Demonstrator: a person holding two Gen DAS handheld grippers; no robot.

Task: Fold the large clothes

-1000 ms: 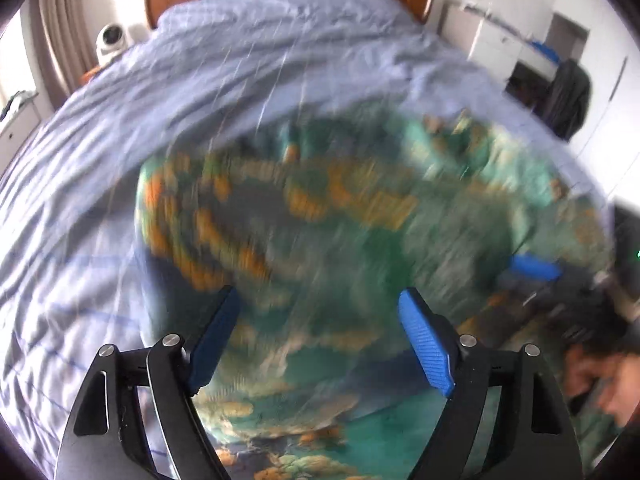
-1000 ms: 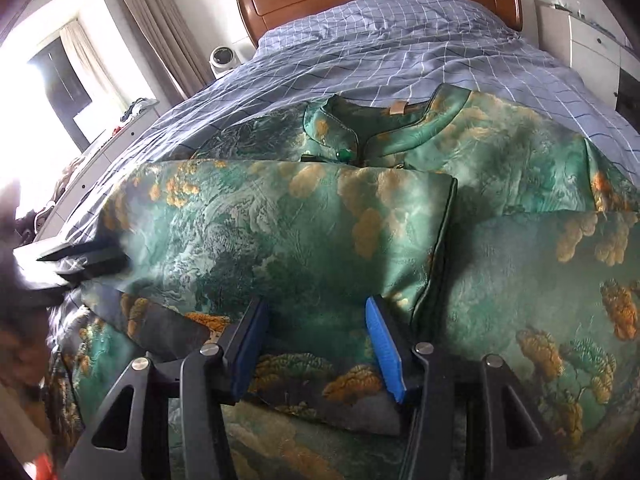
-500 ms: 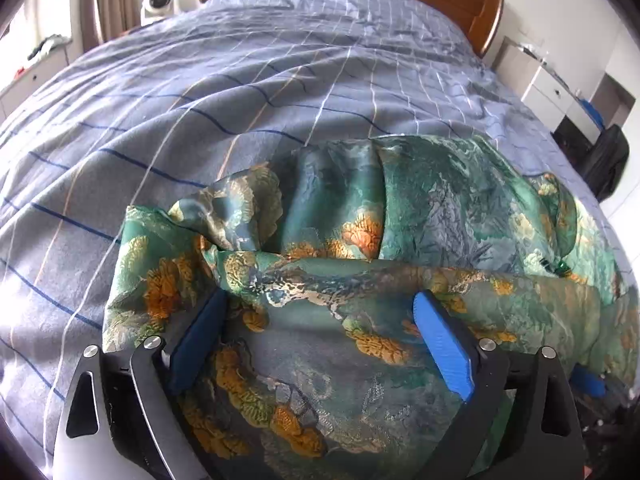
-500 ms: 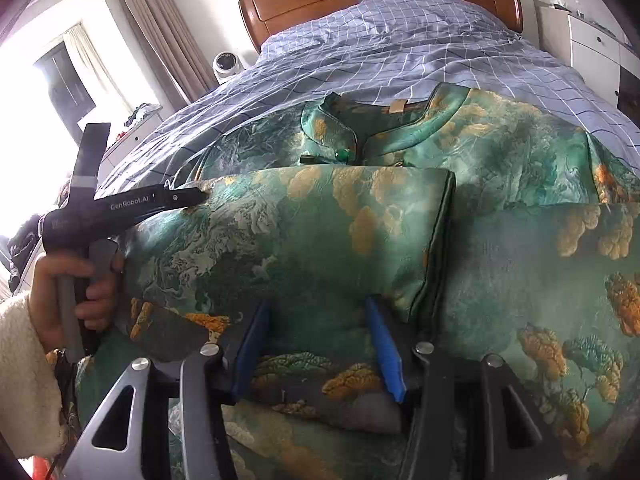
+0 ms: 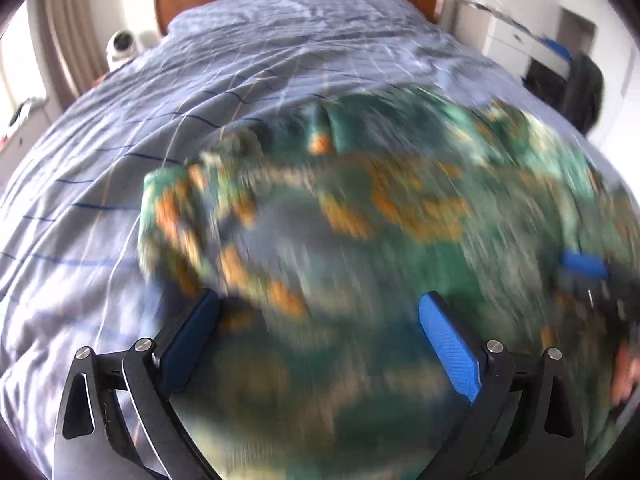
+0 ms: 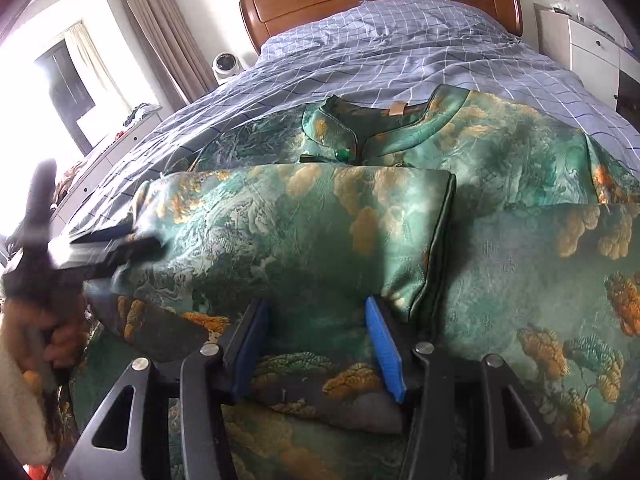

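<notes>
No text, brand, number or sign can be read in either view. The small tan label (image 6: 398,108) sewn inside the collar of the green garment (image 6: 304,236), upper middle of the right wrist view, is too small to show any lettering.

the right gripper (image 6: 316,340) presses its blue jaws onto a folded flap of the green patterned garment (image 6: 320,224), spread on the checked bed (image 6: 400,48). at left, blurred, a hand (image 6: 44,332) holds the left gripper (image 6: 100,248).
</notes>
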